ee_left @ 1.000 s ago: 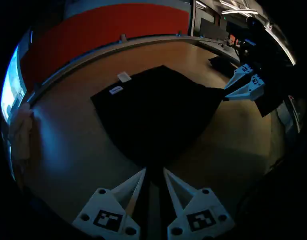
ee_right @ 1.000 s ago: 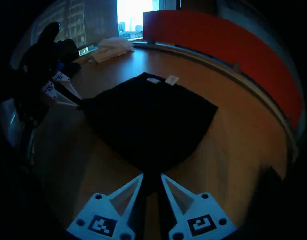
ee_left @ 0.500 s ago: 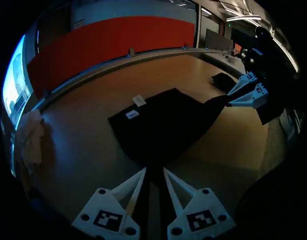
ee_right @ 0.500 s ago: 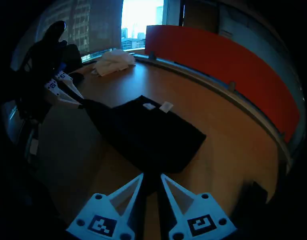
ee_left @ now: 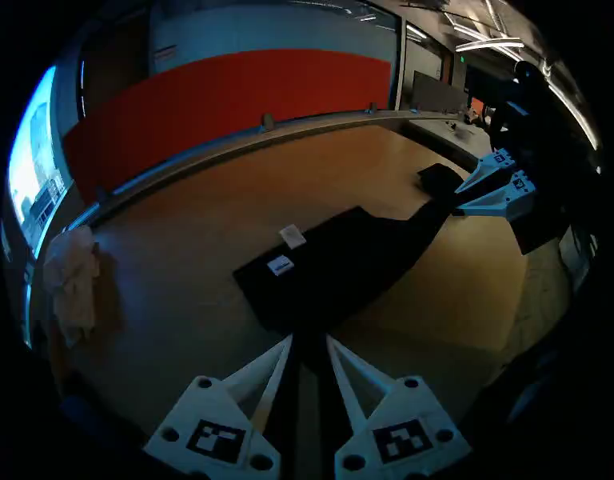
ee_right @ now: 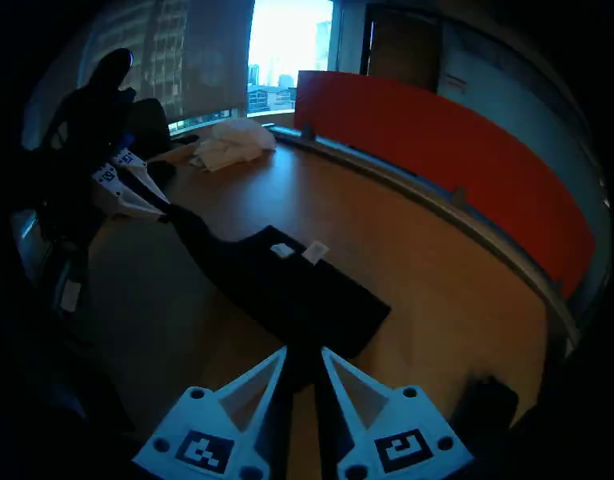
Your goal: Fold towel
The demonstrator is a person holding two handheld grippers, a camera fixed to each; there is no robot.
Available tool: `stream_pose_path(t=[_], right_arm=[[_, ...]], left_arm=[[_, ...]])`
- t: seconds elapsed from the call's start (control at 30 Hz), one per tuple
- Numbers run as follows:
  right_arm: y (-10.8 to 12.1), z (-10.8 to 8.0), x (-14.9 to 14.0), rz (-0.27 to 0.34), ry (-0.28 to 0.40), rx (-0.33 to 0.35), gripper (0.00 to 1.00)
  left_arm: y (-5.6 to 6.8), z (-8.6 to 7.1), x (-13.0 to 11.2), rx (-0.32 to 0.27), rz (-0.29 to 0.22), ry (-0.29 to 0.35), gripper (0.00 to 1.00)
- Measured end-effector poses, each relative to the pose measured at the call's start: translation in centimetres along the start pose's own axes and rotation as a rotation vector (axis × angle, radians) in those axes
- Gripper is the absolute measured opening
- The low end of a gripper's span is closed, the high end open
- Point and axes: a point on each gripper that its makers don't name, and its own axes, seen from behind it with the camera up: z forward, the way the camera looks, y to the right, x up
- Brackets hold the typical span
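A dark towel (ee_left: 339, 264) hangs stretched between the left gripper (ee_left: 307, 342) and right gripper (ee_right: 305, 352), each apparently pinched nearly closed on a corner. Its tagged edge rests on the wooden table (ee_left: 187, 224). A white cloth heap (ee_right: 231, 142) lies well apart near the window (ee_right: 291, 40). A red partition (ee_left: 227, 96) lines the table's far edge, and wood shows around the towel.
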Motion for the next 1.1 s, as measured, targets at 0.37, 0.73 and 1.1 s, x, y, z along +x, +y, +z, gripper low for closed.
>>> stream_pose_path(t=[0.37,0.73,1.1], right_arm=[[-1.0,-2.1,0.4,0.012,0.007,0.000,0.14],[-1.3,-2.4,0.1,0.011,-0.009,0.010,0.14],[0.0,-0.2,-0.3,-0.013,-0.046,0.018,0.14]], left_arm=[[0.6,-1.6,0.6,-0.013,-0.008,0.003,0.13],[1.1,-1.7,0.1,-0.017,-0.028,-0.014,0.13],[-0.1,0.4,0.1,0.003,-0.053,-0.034,0.13]])
